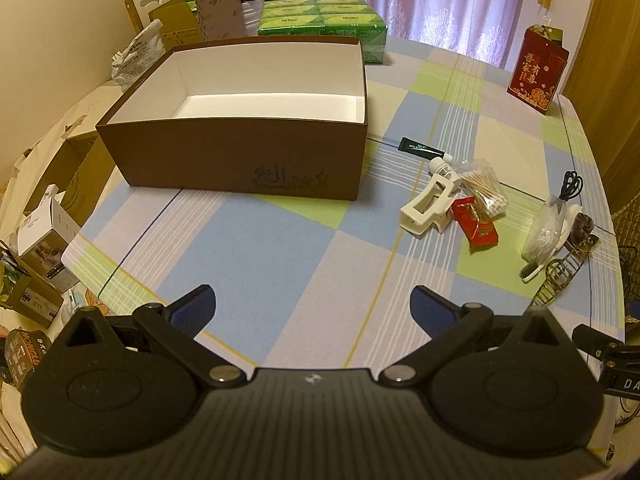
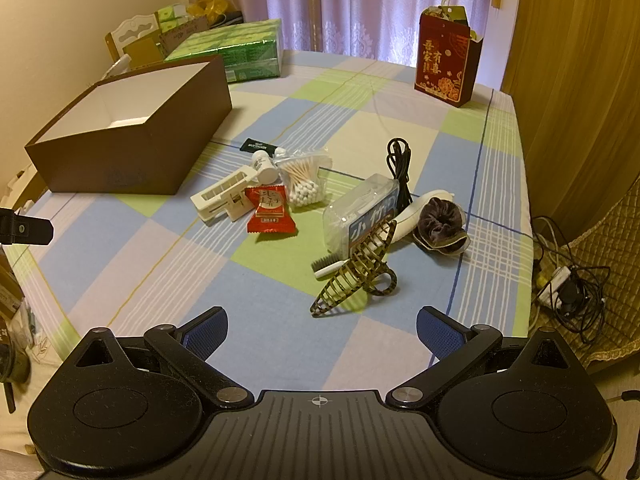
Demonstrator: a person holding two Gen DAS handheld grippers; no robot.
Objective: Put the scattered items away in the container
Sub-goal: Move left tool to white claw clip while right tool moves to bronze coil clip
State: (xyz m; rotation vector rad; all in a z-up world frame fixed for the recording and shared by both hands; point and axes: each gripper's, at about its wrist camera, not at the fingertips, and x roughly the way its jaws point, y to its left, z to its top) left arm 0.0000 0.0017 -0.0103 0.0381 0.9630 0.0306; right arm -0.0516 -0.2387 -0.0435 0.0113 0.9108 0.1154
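Observation:
An empty brown box (image 1: 240, 152) (image 2: 128, 148) with a white inside stands on the checked tablecloth. To its right lie scattered items: a dark tube (image 1: 420, 149), a white clip (image 2: 224, 198), a red sachet (image 2: 269, 212), a bag of cotton swabs (image 2: 304, 180), a clear floss-pick box (image 2: 360, 212), a toothbrush (image 2: 330, 266), a brown hair claw (image 2: 356, 272), a dark scrunchie (image 2: 440, 224) and a black cable (image 2: 400, 164). My left gripper (image 1: 314, 308) is open over the cloth in front of the box. My right gripper (image 2: 322, 330) is open just short of the hair claw.
Green tissue packs (image 1: 324, 16) sit behind the box. A red paper gift bag (image 2: 446, 60) stands at the far right of the table. Cartons and boxes (image 1: 40, 240) crowd the floor on the left; cables and a power strip (image 2: 568, 284) lie on the floor right.

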